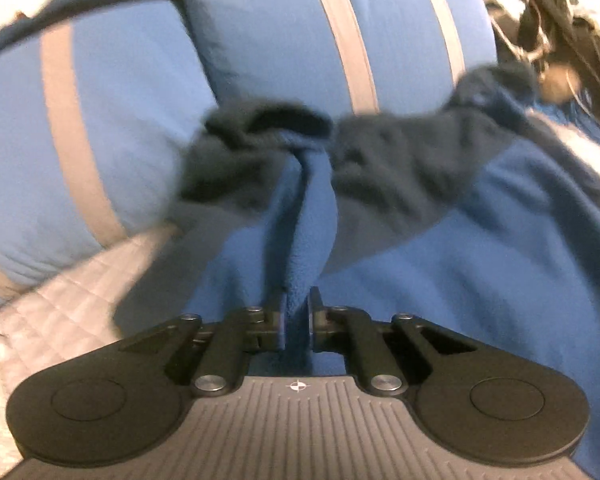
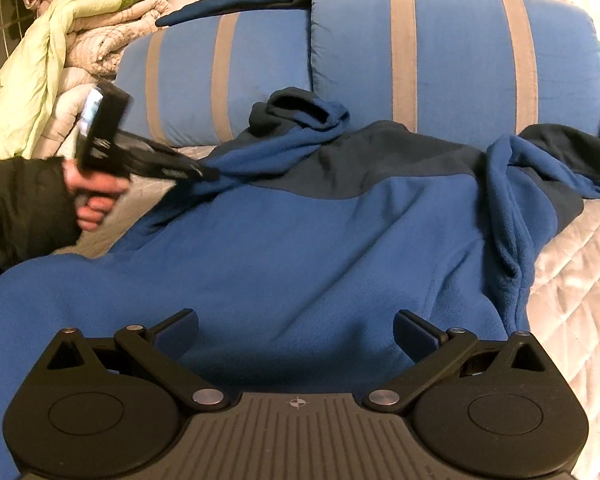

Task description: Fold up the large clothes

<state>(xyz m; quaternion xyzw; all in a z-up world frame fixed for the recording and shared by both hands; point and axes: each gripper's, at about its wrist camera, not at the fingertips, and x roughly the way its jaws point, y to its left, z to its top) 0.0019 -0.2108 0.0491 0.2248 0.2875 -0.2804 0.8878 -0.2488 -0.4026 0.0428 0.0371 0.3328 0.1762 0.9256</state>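
Nearest the right-wrist camera, the right claw (image 2: 296, 332) hangs with its fingers spread wide and nothing between them, low over the lower body of the blue fleece jacket (image 2: 300, 248), which lies spread across the quilted bed cover (image 2: 580, 280) with its collar end toward the pillows. Further up and to the left, the left claw (image 1: 297, 312) is clamped on a bunched fold of the left sleeve (image 1: 300, 208), the fabric drawn taut up to the dark cuff (image 1: 260, 124); from the right wrist view the person's hand (image 2: 92, 196) grips that tool just beside the jacket's left edge. The right sleeve (image 2: 512, 216) lies crumpled along the far right side, well apart from either claw. Behind it all stand the blue striped pillows (image 2: 460, 52) and a heap of pale bedding (image 2: 60, 60). The risk, as I judge it: the pinch holds only a narrow twist of fleece, so a quick pull could slip it free or drag the whole body askew, since the open right claw pins nothing down; the blur in the left view suggests fast motion.
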